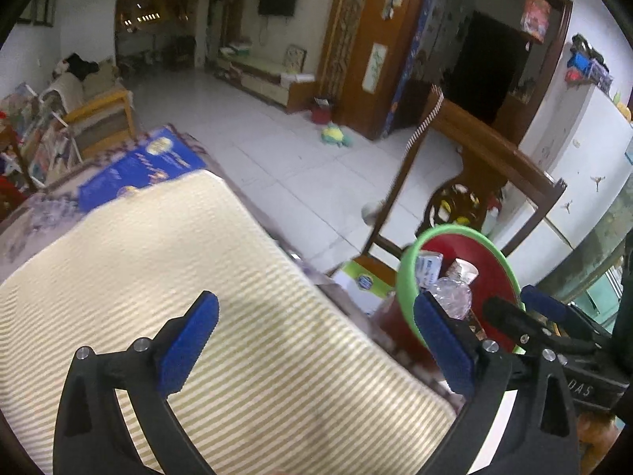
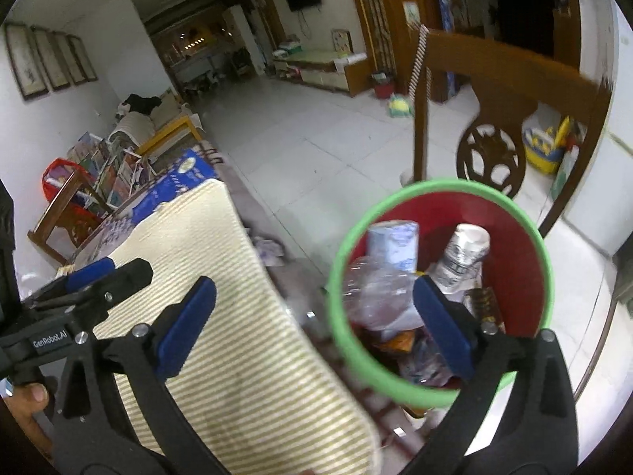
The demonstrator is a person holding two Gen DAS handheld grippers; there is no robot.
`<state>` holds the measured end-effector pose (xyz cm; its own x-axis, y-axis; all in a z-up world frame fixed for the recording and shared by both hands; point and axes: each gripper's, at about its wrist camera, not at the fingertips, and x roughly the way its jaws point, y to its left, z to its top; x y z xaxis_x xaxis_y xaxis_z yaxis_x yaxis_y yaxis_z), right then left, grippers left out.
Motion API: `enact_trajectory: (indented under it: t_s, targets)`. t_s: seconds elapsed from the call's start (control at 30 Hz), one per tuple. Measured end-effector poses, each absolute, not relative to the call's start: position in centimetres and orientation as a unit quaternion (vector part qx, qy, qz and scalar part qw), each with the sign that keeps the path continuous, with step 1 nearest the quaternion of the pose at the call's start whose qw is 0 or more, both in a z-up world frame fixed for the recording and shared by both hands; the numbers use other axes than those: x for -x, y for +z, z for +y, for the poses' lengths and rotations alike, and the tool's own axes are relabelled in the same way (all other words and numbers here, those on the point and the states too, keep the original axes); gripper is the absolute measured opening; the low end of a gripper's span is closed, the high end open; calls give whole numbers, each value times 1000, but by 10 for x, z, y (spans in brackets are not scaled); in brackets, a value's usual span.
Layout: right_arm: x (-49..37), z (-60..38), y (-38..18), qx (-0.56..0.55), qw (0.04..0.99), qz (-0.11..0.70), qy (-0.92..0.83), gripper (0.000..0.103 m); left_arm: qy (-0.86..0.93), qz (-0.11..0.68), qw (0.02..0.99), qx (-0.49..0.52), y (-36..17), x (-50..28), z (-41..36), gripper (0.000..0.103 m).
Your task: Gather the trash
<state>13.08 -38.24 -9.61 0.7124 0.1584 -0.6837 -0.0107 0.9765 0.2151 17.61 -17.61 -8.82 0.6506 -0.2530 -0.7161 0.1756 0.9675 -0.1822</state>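
On my left, the left gripper (image 1: 316,340) hangs over the striped mat (image 1: 166,277), jaws spread as wide as they go and nothing between them. I see no loose trash on the mat from either camera.

Moving right, the right gripper (image 2: 316,324) is also fully open and empty, one finger over the mat and the other across the mouth of the bin (image 2: 526,213). The bin sits just off the mat's right edge, so the right hand is nearer to it. Inside I make out a crushed clear bottle (image 2: 376,293), a paper cup (image 2: 465,253) and a bluish packet (image 2: 391,243), all leaning upright.

Motion blur smears the table edge, and the bin's bottom is hidden by my own finger, so I cannot tell what else remains.
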Motion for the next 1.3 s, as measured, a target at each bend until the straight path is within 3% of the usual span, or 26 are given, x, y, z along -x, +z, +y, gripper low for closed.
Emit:
enact_trajectory:
  t_s: [0.33, 0.43, 0.6, 1.3]
  targets:
    - [-51, -264, -36, -14, 987, 159, 33, 98, -18, 218, 973, 68, -21, -89, -64, 95]
    - [-41, -241, -32, 3, 990, 137, 31, 98, 5, 178, 982, 61, -7, -68, -45, 95]
    - [-38, -235, -34, -61, 983, 158, 65, 98, 20, 167, 983, 76, 0, -52, -20, 95]
    - [-27, -208, -36, -14, 980, 190, 56, 98, 65, 200, 970, 120, -12, -27, 13, 95]
